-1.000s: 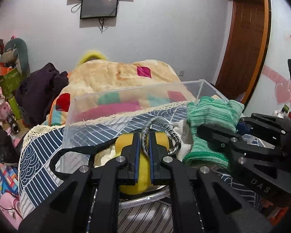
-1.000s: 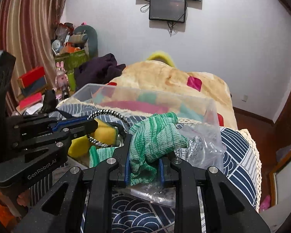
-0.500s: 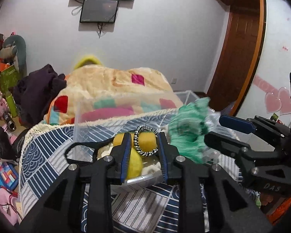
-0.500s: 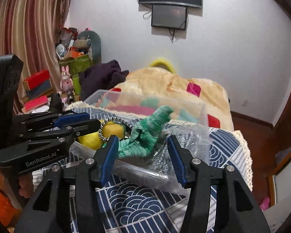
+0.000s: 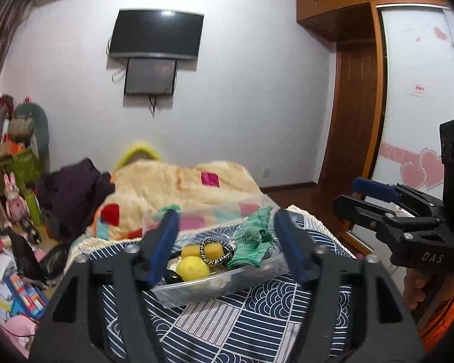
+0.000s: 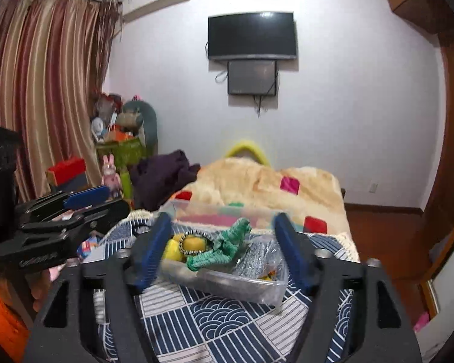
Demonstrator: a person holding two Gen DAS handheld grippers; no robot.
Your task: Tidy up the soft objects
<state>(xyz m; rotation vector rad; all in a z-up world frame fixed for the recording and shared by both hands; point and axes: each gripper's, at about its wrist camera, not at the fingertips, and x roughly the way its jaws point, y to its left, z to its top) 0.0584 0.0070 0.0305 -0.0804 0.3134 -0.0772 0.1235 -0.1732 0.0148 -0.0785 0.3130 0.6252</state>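
A clear plastic box (image 5: 245, 284) (image 6: 242, 287) sits on the blue patterned cloth (image 5: 227, 326). In it lie a green knitted cloth (image 5: 251, 248) (image 6: 224, 248), yellow sponges (image 5: 193, 267) (image 6: 193, 243) and a black-and-white braided ring (image 5: 216, 249) (image 6: 193, 236). My left gripper (image 5: 227, 242) is open and empty, held back above the near side of the box. My right gripper (image 6: 221, 245) is open and empty, also back from the box. Each gripper shows at the edge of the other's view.
The cloth-covered table (image 6: 227, 326) stands before a bed with a beige blanket (image 5: 178, 187). Dark clothes (image 6: 163, 175) lie at the bed's left. Toys and boxes (image 5: 12, 163) crowd the left floor. A wooden door (image 5: 357, 121) is at right.
Both grippers opened and let go: the left released the braided ring, the right released the green cloth, both now in the box. Both grippers pulled back and up.
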